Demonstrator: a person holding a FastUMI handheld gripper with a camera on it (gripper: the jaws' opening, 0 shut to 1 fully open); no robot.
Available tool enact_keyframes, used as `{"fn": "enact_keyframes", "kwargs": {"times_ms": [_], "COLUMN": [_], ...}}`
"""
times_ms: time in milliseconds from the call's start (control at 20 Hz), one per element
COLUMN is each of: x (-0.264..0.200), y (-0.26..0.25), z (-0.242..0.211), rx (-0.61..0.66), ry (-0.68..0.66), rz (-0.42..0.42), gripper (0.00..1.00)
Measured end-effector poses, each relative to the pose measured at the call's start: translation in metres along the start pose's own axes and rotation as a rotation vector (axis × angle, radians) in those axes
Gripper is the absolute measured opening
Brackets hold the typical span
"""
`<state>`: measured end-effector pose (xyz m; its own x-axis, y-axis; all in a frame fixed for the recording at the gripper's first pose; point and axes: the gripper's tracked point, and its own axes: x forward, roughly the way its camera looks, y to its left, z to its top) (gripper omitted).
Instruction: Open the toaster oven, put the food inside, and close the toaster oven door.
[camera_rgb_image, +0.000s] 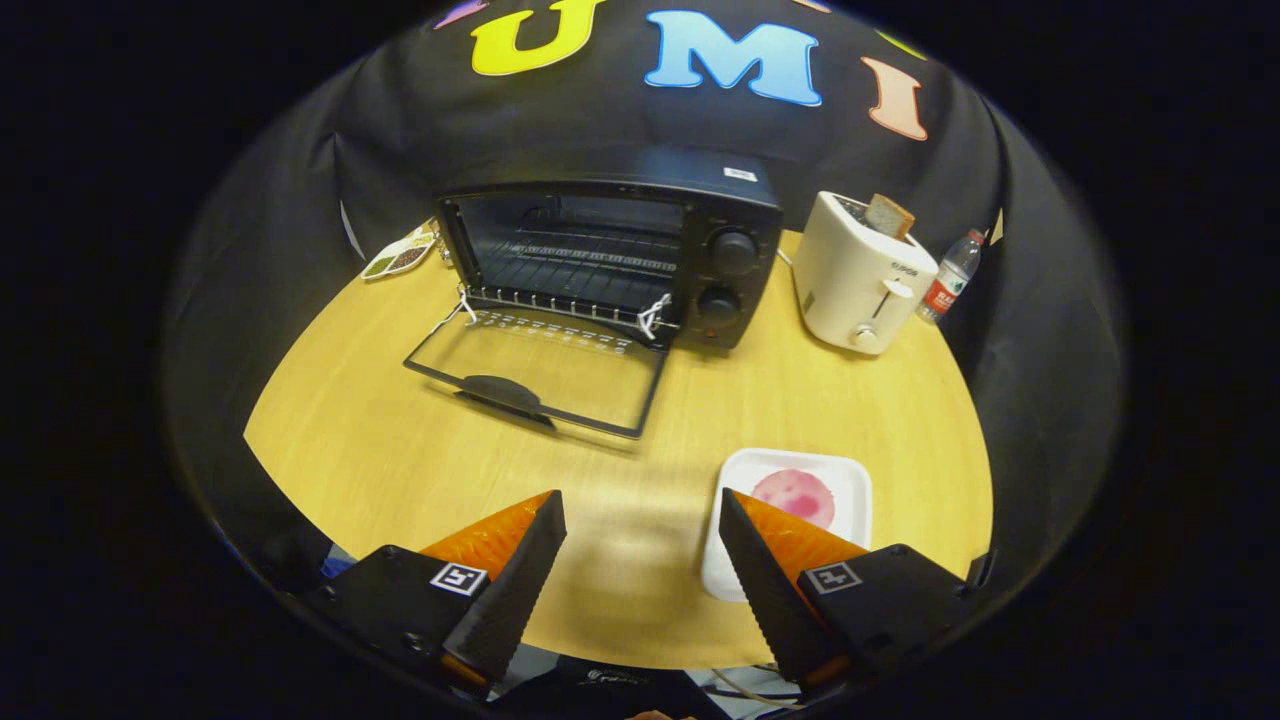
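With the oven (610, 250) door (540, 375) already down, the gripper (642, 515) hangs open and empty, near the plate (850, 475) for the food (795, 495).

My round wooden table (380, 440) carries the toaster oven (640, 250), door (540, 375) dropped flat onto the wood. Right of it stands a toaster (860, 280), a bottle (950, 275) just behind. A tray (840, 480) with pink food (795, 495) sits near my spread gripper (640, 520). A sectioned dish (400, 255) lies left of the oven.

Toaster oven (610, 255) left of toaster (862, 275); food (793, 497) on tray (850, 480) (nearer tool (642, 510))
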<state>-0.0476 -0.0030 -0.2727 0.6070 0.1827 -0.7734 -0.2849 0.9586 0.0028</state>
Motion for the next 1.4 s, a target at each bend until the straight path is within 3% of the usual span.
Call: {"fn": "enact_keyframes", "kwargs": {"times_ms": [300, 600, 1050, 1400], "x": [-0.007, 0.014, 0.056, 0.062], "y": [-0.080, -0.147, -0.177, -0.169], "z": [-0.004, -0.042, -0.079, -0.104], "rx": [0.064, 0.099, 0.096, 0.181], "ry": [0.025, 0.177, 0.325, 0.443], "rz": [-0.001, 0.014, 0.045, 0.069], "gripper": [0.98, 0.98, 0.95, 0.52]}}
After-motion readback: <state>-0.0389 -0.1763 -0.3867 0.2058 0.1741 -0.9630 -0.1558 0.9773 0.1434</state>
